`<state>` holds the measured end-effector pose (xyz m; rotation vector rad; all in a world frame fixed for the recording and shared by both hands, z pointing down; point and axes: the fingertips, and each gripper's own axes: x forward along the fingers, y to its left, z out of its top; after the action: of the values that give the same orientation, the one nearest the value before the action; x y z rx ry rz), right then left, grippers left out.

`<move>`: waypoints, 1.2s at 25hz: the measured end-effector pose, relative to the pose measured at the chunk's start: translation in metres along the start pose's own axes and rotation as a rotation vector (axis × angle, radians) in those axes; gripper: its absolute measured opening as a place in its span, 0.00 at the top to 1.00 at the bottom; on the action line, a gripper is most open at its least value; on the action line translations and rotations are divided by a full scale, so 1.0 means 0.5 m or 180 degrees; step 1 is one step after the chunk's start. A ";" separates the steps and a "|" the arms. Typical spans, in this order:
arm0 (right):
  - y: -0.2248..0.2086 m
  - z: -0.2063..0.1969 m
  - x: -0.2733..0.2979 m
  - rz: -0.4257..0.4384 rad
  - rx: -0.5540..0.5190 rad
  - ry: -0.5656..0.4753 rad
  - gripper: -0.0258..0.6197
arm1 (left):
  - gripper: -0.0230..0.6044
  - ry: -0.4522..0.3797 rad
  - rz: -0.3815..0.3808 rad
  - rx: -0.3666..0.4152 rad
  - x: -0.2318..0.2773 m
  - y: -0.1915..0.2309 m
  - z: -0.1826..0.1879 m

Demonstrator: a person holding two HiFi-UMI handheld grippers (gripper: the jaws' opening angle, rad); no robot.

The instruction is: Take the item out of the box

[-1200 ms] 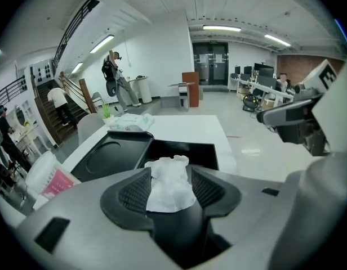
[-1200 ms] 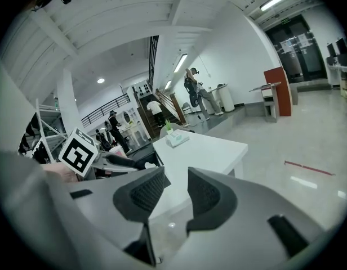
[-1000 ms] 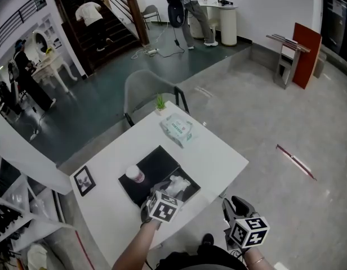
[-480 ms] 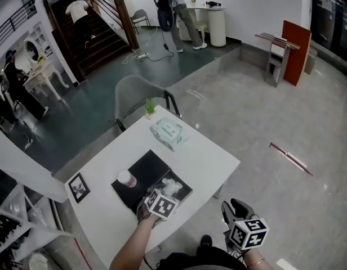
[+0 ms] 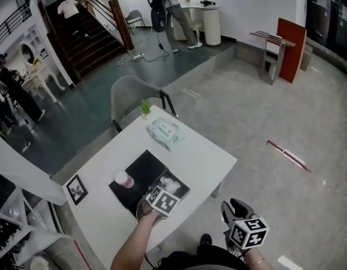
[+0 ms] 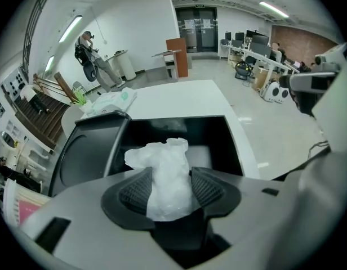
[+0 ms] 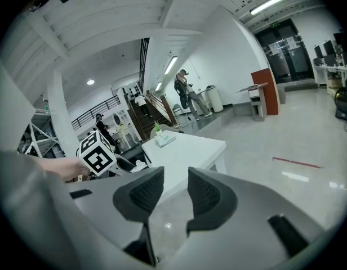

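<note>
An open black box [image 5: 174, 189] lies on the white table [image 5: 207, 156], with its lid [image 5: 141, 170] flat to the left. A white crumpled plastic-wrapped item [image 6: 165, 176] rises from the box [image 6: 218, 136]. My left gripper [image 6: 169, 191] is shut on this item, both pads pressing its lower part. From the head view the left gripper [image 5: 160, 197] sits at the box's near edge and the item [image 5: 171, 183] shows just beyond it. My right gripper [image 5: 235, 210] hangs off the table's near right corner. Its jaws [image 7: 167, 193] are nearly together and hold nothing.
A white cup [image 5: 124, 179] stands on the lid. A wipes pack [image 5: 164, 133] and a small plant [image 5: 145, 107] sit at the table's far end, a photo frame [image 5: 76, 188] at the left. A grey chair [image 5: 134, 94] stands beyond the table. People are far off.
My left gripper has edged a little forward toward the white item in the box. The right gripper has stayed where it was.
</note>
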<state>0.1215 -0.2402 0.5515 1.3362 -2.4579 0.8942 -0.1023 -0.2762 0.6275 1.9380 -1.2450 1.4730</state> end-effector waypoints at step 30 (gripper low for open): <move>0.044 -0.024 -0.023 0.0052 -0.0013 0.0050 0.78 | 0.77 -0.0505 0.0337 0.0235 -0.092 -0.025 0.031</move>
<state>0.1089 -0.2162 0.5470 1.3046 -2.4609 0.8993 -0.0853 -0.2627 0.5820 2.1018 -1.3996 1.4585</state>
